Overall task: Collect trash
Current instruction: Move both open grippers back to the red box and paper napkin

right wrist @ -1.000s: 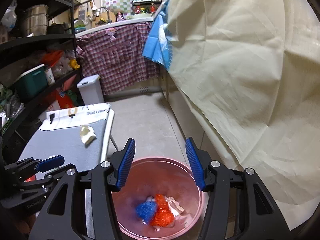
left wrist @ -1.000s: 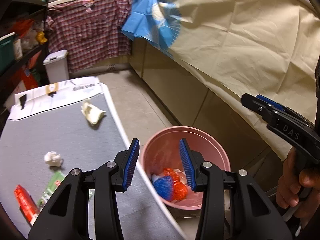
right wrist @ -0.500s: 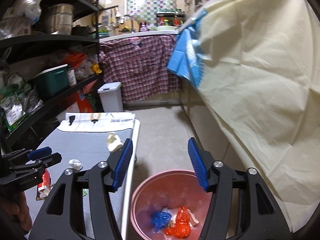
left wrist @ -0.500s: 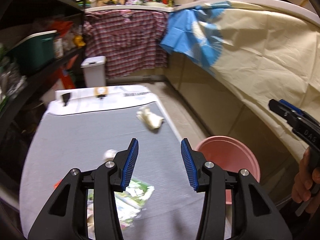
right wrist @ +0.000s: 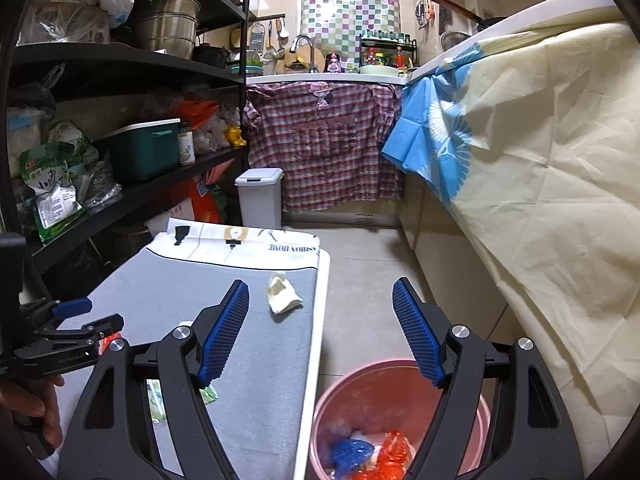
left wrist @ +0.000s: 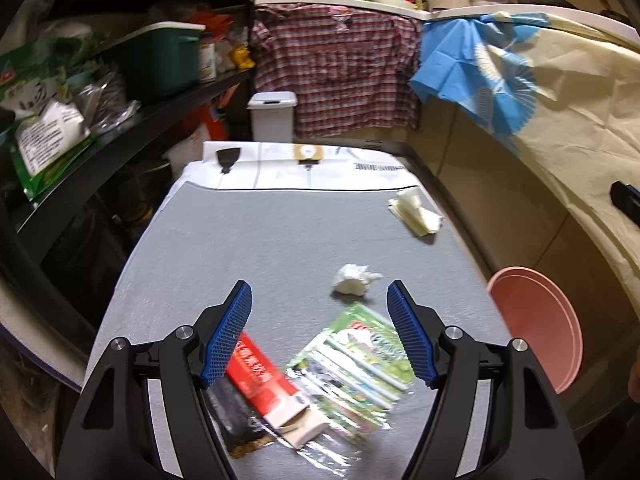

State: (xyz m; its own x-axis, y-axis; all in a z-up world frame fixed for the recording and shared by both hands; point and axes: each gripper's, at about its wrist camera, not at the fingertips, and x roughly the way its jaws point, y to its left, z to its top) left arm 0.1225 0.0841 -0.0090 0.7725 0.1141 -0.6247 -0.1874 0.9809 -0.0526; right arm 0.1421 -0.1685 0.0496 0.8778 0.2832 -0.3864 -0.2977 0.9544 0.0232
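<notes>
Left wrist view: your left tongs (left wrist: 319, 334) are opening, nothing gripped, above the grey bench (left wrist: 248, 248). Between the pads lie a red carton (left wrist: 264, 384) and a green wrapper (left wrist: 356, 364); a crumpled tissue (left wrist: 354, 279) sits at 12 o'clock from them, a cream wad (left wrist: 416, 214) at 1 o'clock near the bench edge. Right wrist view: your right tongs (right wrist: 320, 328) are opening too, empty, over the pink bin (right wrist: 400, 420), which holds blue and orange trash (right wrist: 372, 454).
</notes>
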